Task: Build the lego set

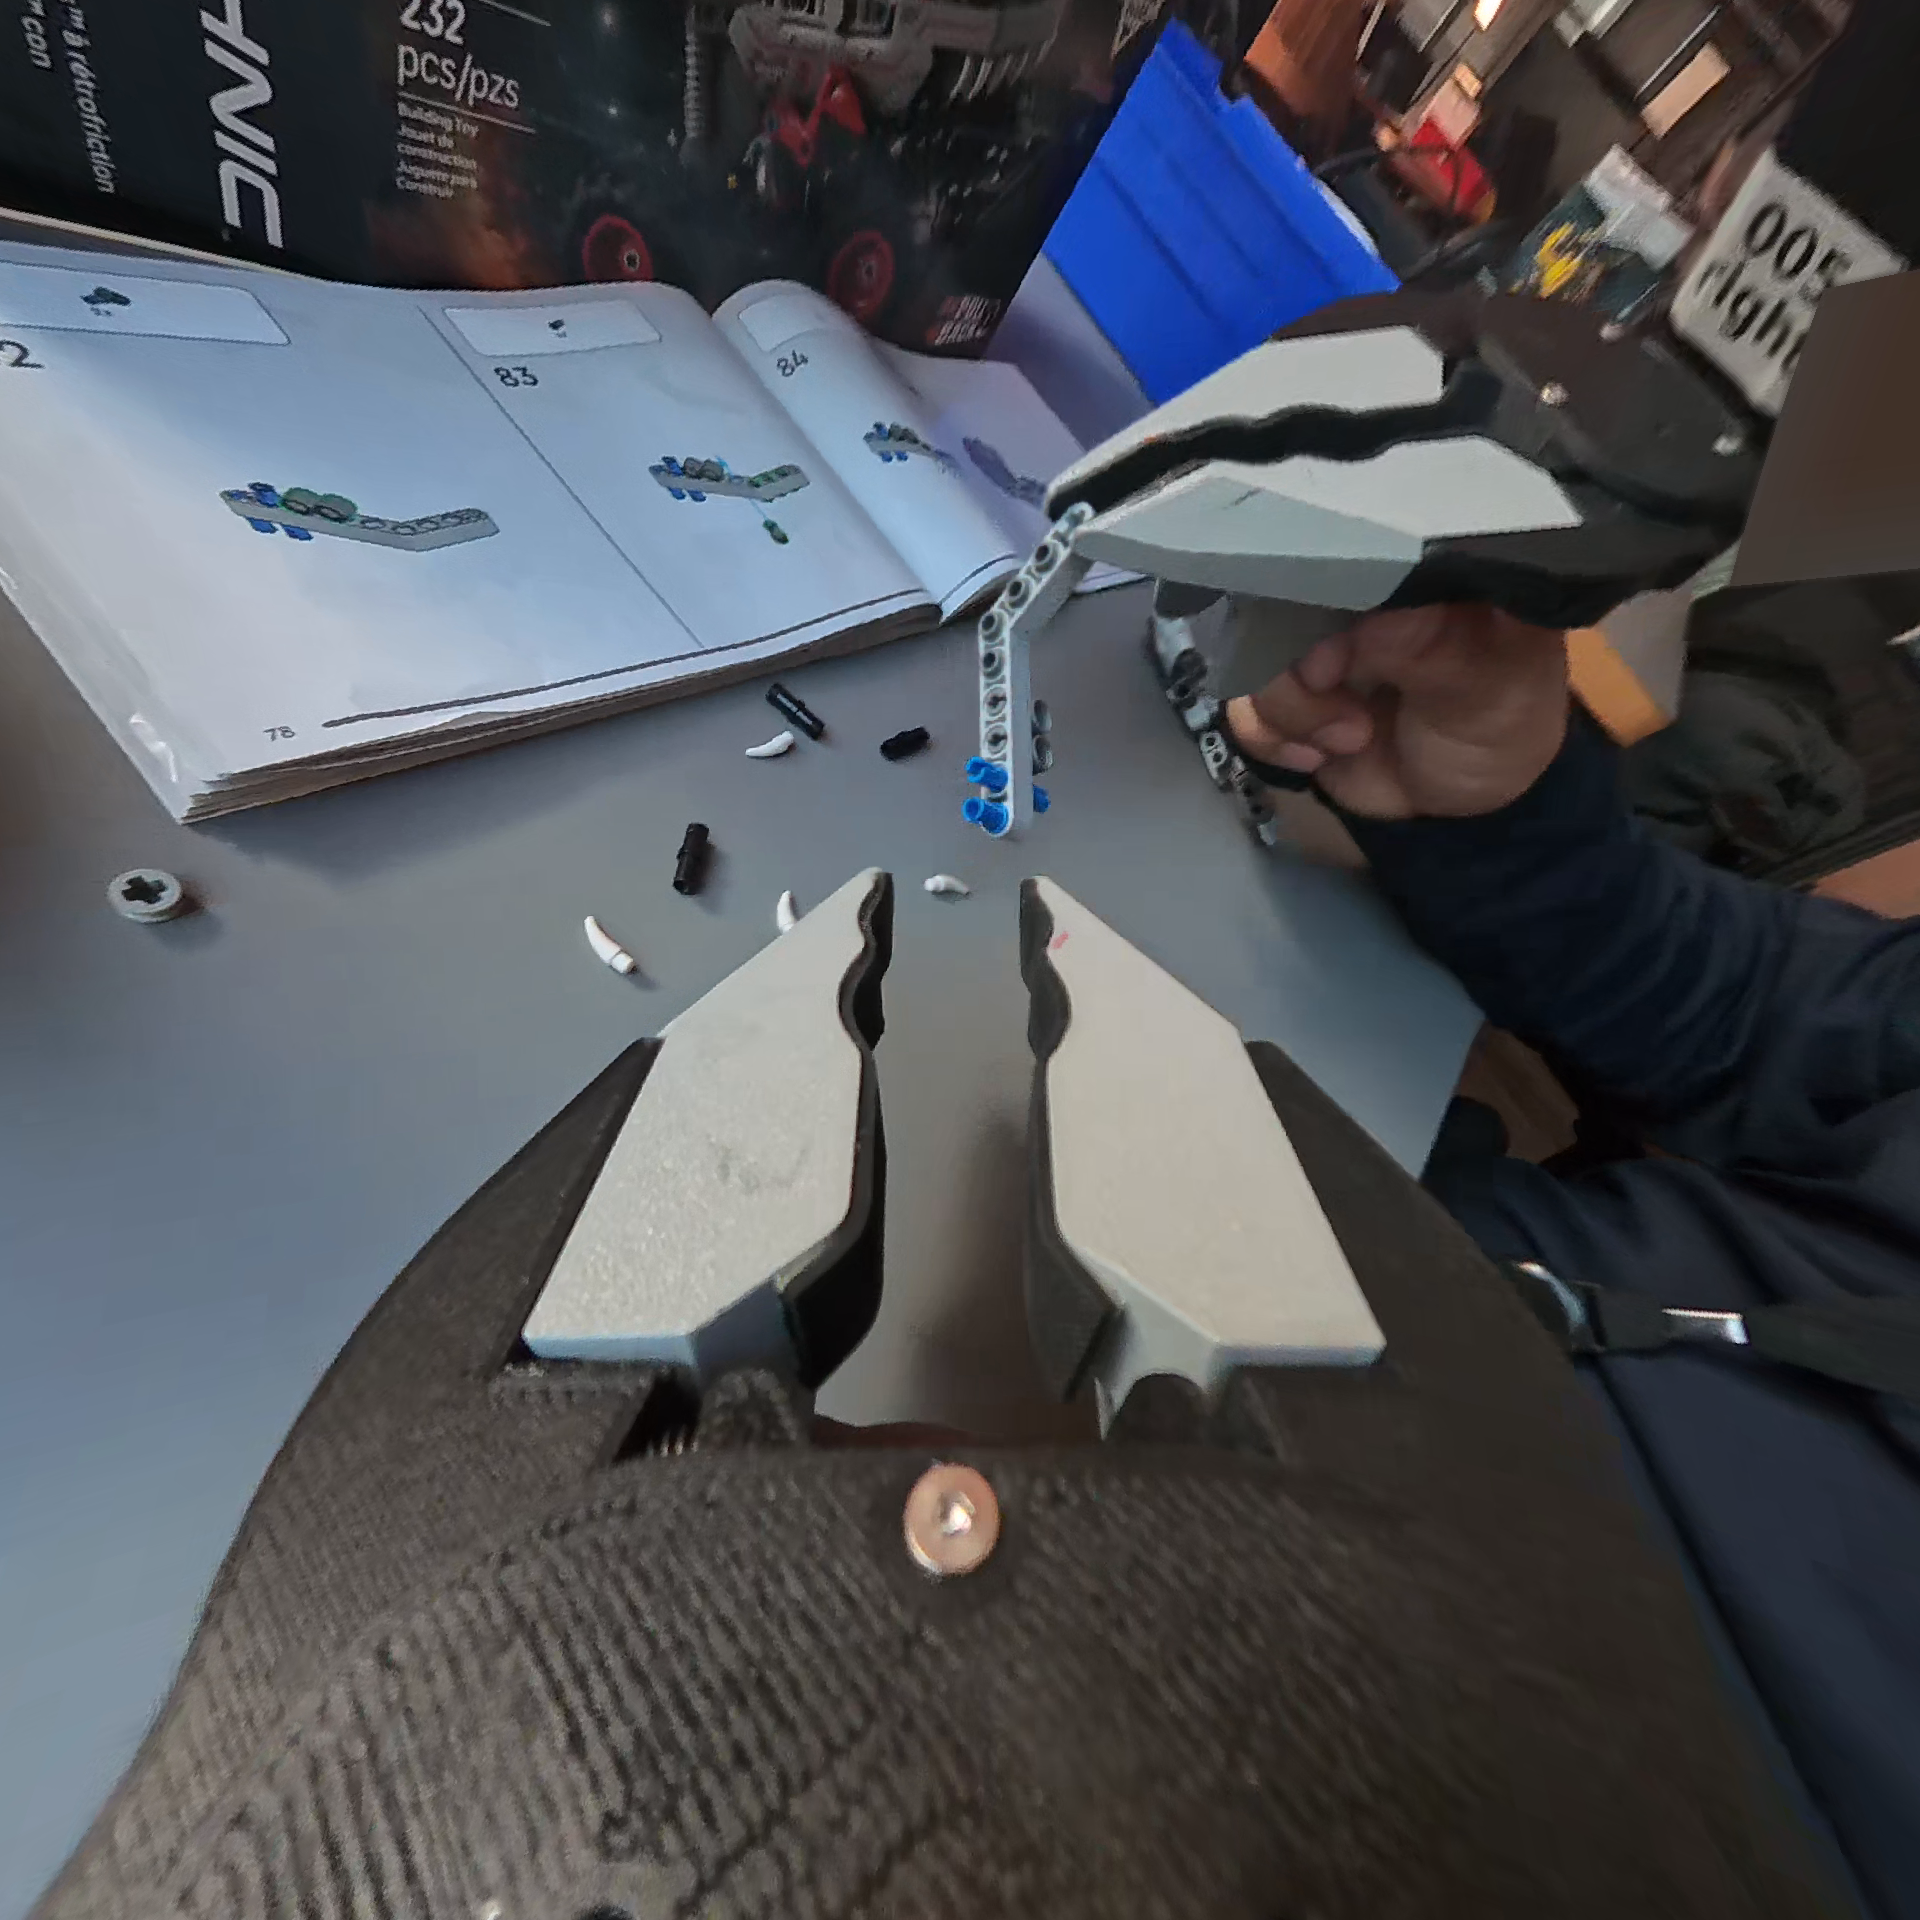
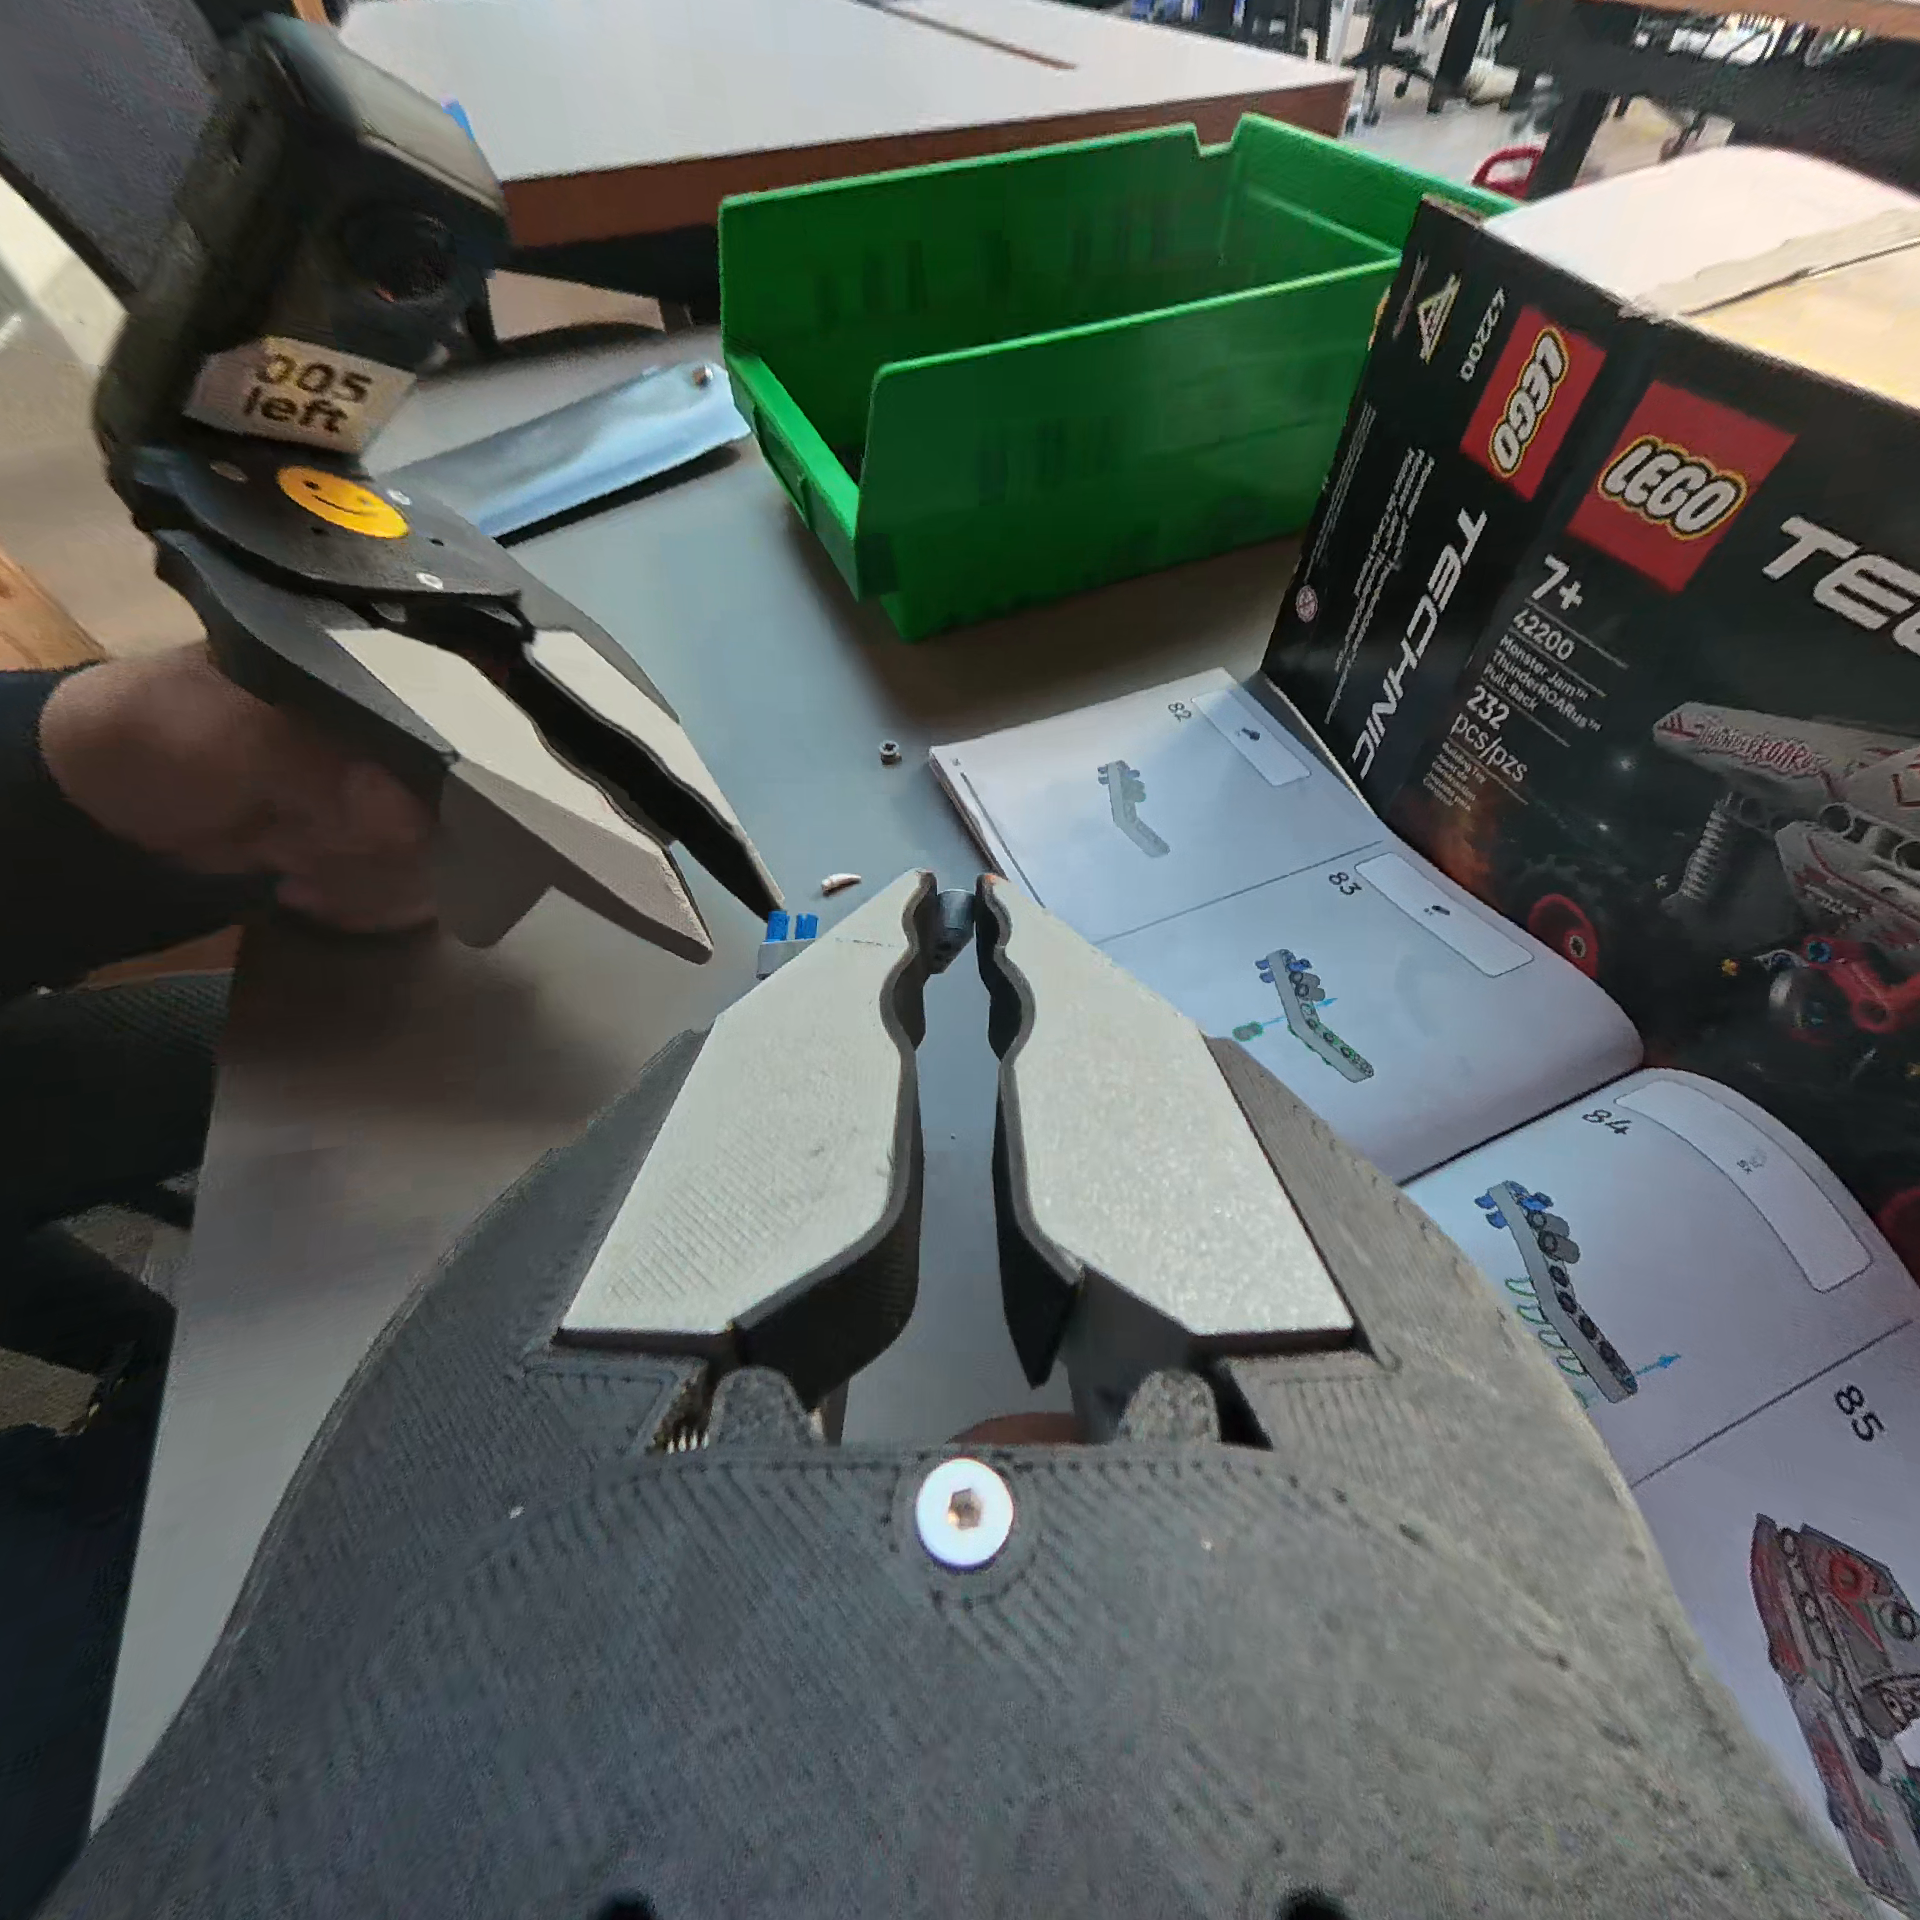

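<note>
Near the middle of the left wrist view, the right hand-held gripper pinches the bent grey beam, blue pins already fitted. Black pins and white teeth wait on the counter. The left hand-held gripper is narrowly parted, apparently empty.

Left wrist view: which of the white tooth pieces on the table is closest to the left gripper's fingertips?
The small white curved tooth piece lying just beyond the gap of the open left gripper. Another is partly hidden beside one finger; the others lie farther off.

Booklet, loose pins crowd table.
</note>
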Demonstrator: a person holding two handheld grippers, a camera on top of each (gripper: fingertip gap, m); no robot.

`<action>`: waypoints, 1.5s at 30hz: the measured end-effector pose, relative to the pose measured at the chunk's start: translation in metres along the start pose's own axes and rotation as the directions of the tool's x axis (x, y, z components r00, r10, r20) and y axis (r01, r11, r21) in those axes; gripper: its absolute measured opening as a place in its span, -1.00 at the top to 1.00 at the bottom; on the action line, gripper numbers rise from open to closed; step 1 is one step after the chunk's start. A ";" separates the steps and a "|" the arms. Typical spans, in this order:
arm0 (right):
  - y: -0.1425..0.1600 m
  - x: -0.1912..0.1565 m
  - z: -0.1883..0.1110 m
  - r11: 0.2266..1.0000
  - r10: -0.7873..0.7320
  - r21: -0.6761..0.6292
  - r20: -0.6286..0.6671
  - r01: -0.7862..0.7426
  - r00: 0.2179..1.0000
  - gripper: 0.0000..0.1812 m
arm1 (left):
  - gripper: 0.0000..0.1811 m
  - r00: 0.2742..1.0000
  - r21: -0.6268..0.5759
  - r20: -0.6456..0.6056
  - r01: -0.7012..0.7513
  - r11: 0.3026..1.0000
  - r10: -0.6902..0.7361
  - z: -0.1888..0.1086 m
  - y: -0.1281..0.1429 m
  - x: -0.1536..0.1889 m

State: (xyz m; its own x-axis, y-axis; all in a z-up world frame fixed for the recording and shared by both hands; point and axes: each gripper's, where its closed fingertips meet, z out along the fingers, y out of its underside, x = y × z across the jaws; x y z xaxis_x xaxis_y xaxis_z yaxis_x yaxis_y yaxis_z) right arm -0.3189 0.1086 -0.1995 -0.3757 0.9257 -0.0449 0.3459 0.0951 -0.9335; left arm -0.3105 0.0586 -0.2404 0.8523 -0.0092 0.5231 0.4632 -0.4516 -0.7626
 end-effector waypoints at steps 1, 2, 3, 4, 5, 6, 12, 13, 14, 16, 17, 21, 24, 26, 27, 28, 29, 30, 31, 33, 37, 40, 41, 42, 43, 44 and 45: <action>-0.002 -0.002 0.000 1.000 -0.001 0.017 -0.001 0.001 1.000 0.95 | 0.75 0.999 0.013 -0.025 0.028 1.000 -0.028 0.001 -0.002 0.002; -0.004 -0.004 0.000 1.000 -0.006 0.026 -0.002 0.006 1.000 0.95 | 0.73 0.997 0.021 -0.049 0.052 0.998 -0.051 0.002 -0.004 0.004; -0.005 -0.005 0.000 0.999 -0.016 0.033 -0.009 0.016 1.000 0.95 | 0.72 0.995 0.024 -0.068 0.070 0.997 -0.068 0.002 -0.005 0.005; -0.006 -0.005 0.000 0.999 -0.028 0.041 -0.018 0.029 0.999 0.95 | 0.72 0.993 0.025 -0.083 0.081 0.996 -0.078 0.003 -0.006 0.006; -0.007 -0.006 0.000 0.998 -0.037 0.045 -0.021 0.038 0.999 0.95 | 0.72 0.992 0.023 -0.092 0.083 0.996 -0.081 0.004 -0.007 0.007; -0.007 -0.007 0.000 0.998 -0.040 0.046 -0.022 0.041 0.999 0.95 | 0.72 0.992 0.018 -0.094 0.081 0.997 -0.079 0.006 -0.006 0.007; -0.009 -0.009 -0.001 0.998 -0.026 0.062 -0.010 0.027 1.000 0.95 | 0.82 0.995 -0.010 -0.095 0.043 0.999 -0.044 0.012 -0.004 0.010; -0.009 -0.009 -0.001 0.998 -0.027 0.061 -0.012 0.028 1.000 0.95 | 0.85 0.994 -0.006 -0.099 0.040 0.999 -0.041 0.012 -0.005 0.011; -0.008 -0.008 -0.001 0.998 -0.029 0.059 -0.014 0.030 0.999 0.95 | 0.88 0.994 -0.001 -0.103 0.039 0.999 -0.039 0.012 -0.005 0.011; -0.007 -0.007 -0.001 0.998 -0.027 0.057 -0.013 0.027 1.000 0.95 | 0.93 0.993 0.008 -0.108 0.042 0.999 -0.041 0.011 -0.007 0.011; -0.008 -0.007 -0.002 0.998 -0.024 0.059 -0.010 0.024 1.000 0.95 | 0.93 0.993 0.012 -0.113 0.043 0.999 -0.041 0.011 -0.007 0.012; -0.013 -0.010 -0.003 0.996 -0.031 0.083 0.007 0.030 0.999 0.95 | 0.93 0.990 0.007 -0.129 0.052 0.999 -0.051 0.012 -0.007 0.014; -0.021 -0.013 -0.007 0.991 -0.067 0.114 0.027 0.063 0.997 0.95 | 0.95 0.976 -0.060 -0.207 0.059 0.996 -0.070 0.018 0.003 0.030; -0.025 -0.019 -0.010 0.988 -0.094 0.127 0.057 0.086 0.994 0.95 | 0.72 0.976 -0.121 -0.206 0.048 0.991 -0.072 0.023 0.012 0.033; -0.025 -0.019 -0.011 0.987 -0.108 0.124 0.056 0.100 0.993 0.95 | 0.70 0.977 -0.138 -0.202 0.034 0.990 -0.062 0.024 0.015 0.033; -0.024 -0.019 -0.012 0.986 -0.122 0.121 0.052 0.115 0.991 0.95 | 0.70 0.978 -0.145 -0.203 0.018 0.989 -0.048 0.024 0.016 0.035; -0.024 -0.020 -0.013 0.984 -0.135 0.121 0.059 0.128 0.989 0.95 | 0.70 0.979 -0.150 -0.199 0.004 0.989 -0.034 0.024 0.017 0.035; -0.024 -0.022 -0.014 0.983 -0.148 0.123 0.068 0.139 0.987 0.95 | 0.69 0.982 -0.158 -0.189 -0.009 0.987 -0.022 0.023 0.018 0.033; -0.024 -0.022 -0.015 0.981 -0.158 0.123 0.067 0.149 0.985 0.95 | 0.67 0.984 -0.170 -0.176 -0.020 0.985 -0.010 0.021 0.021 0.031; -0.023 -0.024 -0.016 0.978 -0.182 0.116 0.067 0.173 0.981 0.95 | 0.65 0.989 -0.180 -0.149 -0.039 0.983 0.012 0.017 0.022 0.026; -0.019 -0.028 -0.015 0.971 -0.227 0.094 0.078 0.219 0.971 0.95 | 0.65 0.987 -0.155 -0.159 -0.047 0.987 0.022 0.009 0.014 0.025; -0.015 -0.036 -0.013 0.961 -0.272 0.083 0.110 0.264 0.956 0.95 | 0.70 0.984 -0.152 -0.174 -0.074 0.986 0.047 0.006 0.006 0.027; -0.014 -0.039 -0.012 0.957 -0.286 0.081 0.118 0.278 0.951 0.95 | 0.72 0.982 -0.157 -0.182 -0.087 0.984 0.057 0.007 0.005 0.029; -0.013 -0.040 -0.011 0.954 -0.296 0.078 0.119 0.288 0.948 0.95 | 0.74 0.980 -0.163 -0.187 -0.098 0.982 0.067 0.009 0.004 0.030; -0.012 -0.042 -0.009 0.953 -0.301 0.074 0.124 0.294 0.945 0.96 | 0.77 0.978 -0.169 -0.195 -0.108 0.980 0.074 0.011 0.004 0.031; -0.012 -0.044 -0.008 0.952 -0.305 0.072 0.128 0.298 0.944 0.95 | 0.80 0.974 -0.179 -0.213 -0.116 0.977 0.076 0.014 0.005 0.034; -0.011 -0.046 -0.006 0.951 -0.309 0.071 0.131 0.302 0.942 0.96 | 0.84 0.971 -0.187 -0.228 -0.119 0.975 0.075 0.017 0.007 0.037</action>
State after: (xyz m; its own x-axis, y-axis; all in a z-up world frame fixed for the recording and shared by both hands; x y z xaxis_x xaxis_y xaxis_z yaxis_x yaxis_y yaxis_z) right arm -0.2999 0.0672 -0.1844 -0.5736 0.7944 0.1998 0.1540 0.3441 -0.9262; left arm -0.2721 0.0701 -0.2327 0.8066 -0.2462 0.5374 0.3044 -0.6063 -0.7346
